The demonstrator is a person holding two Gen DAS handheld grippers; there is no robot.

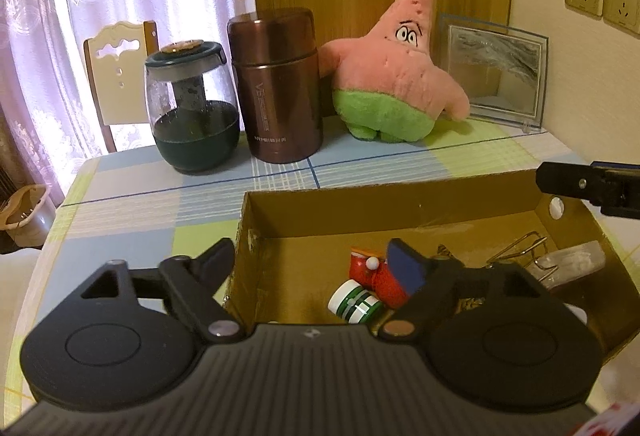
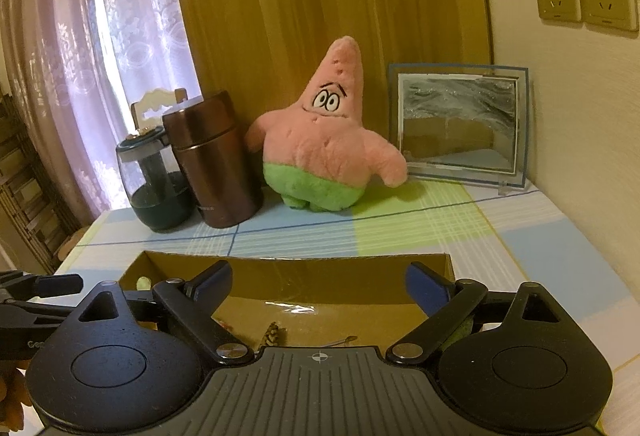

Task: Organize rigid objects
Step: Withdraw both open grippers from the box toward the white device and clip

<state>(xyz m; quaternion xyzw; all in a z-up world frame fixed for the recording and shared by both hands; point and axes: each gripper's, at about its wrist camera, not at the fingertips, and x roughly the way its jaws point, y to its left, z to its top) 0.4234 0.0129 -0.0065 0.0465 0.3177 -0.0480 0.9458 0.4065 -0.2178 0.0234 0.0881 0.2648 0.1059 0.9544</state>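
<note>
Left gripper (image 1: pixel 308 256): jaws spread wide, nothing pinched. Its left finger (image 1: pixel 216 260) sits outside the left wall of the open brown cardboard box (image 1: pixel 400 204), over the checked blue, green and white tablecloth (image 1: pixel 160 204); its right finger, with the blue pad (image 1: pixel 404 264), hangs inside the box.

In the box, left wrist view: small red and white toy figure (image 1: pixel 370 268), lying just left of the blue pad and partly behind it, contact unclear. White and green striped cylindrical piece (image 1: pixel 352 302) on its side below the red toy, between the two fingers but low on the box floor, not touched by either. Gold wire clip (image 1: pixel 520 252) and a clear plastic piece (image 1: pixel 576 260) toward the right wall, well clear of the fingers.

Right gripper (image 2: pixel 318 276): jaws also spread wide, empty, both fingers over the box interior. Below them on the box floor a small brown scaly item (image 2: pixel 273 334), not touched; what it is I can't tell.

Tip of the right gripper enters the left wrist view at the right edge, above the box's right wall.

Back of the table, left to right: dark glass jar with lid (image 1: pixel 192 108), brown metal thermos (image 1: pixel 276 84), pink and green star-shaped plush (image 1: pixel 396 68), glass picture frame (image 1: pixel 496 72). All well apart from the box.
</note>
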